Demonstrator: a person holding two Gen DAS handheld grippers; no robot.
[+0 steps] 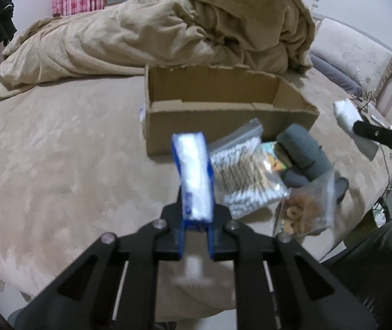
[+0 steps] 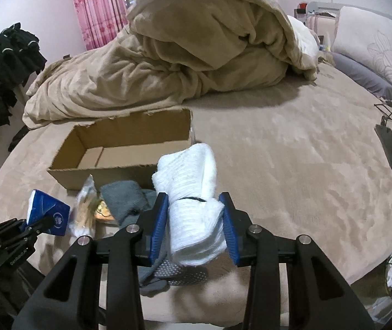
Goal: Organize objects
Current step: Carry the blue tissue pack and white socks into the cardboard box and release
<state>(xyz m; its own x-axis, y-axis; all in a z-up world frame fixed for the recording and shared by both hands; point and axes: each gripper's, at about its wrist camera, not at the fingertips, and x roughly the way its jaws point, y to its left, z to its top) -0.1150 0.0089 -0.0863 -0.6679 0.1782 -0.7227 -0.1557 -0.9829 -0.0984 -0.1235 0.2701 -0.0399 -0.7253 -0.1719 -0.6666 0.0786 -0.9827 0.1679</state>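
A blue tissue pack (image 1: 193, 176) is clamped in the left gripper (image 1: 196, 220), a rolled white sock (image 2: 193, 206) in the right gripper (image 2: 194, 228); the open cardboard box (image 1: 223, 110), at twelve o'clock on the bed (image 2: 292, 151), is best approached high, each item released inside.

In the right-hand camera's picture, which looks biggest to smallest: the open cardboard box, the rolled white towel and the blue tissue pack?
1. Open brown cardboard box.
2. Rolled white knitted towel, though it sits nearest the camera, which inflates it.
3. Blue plastic tissue pack, clearly smallest.
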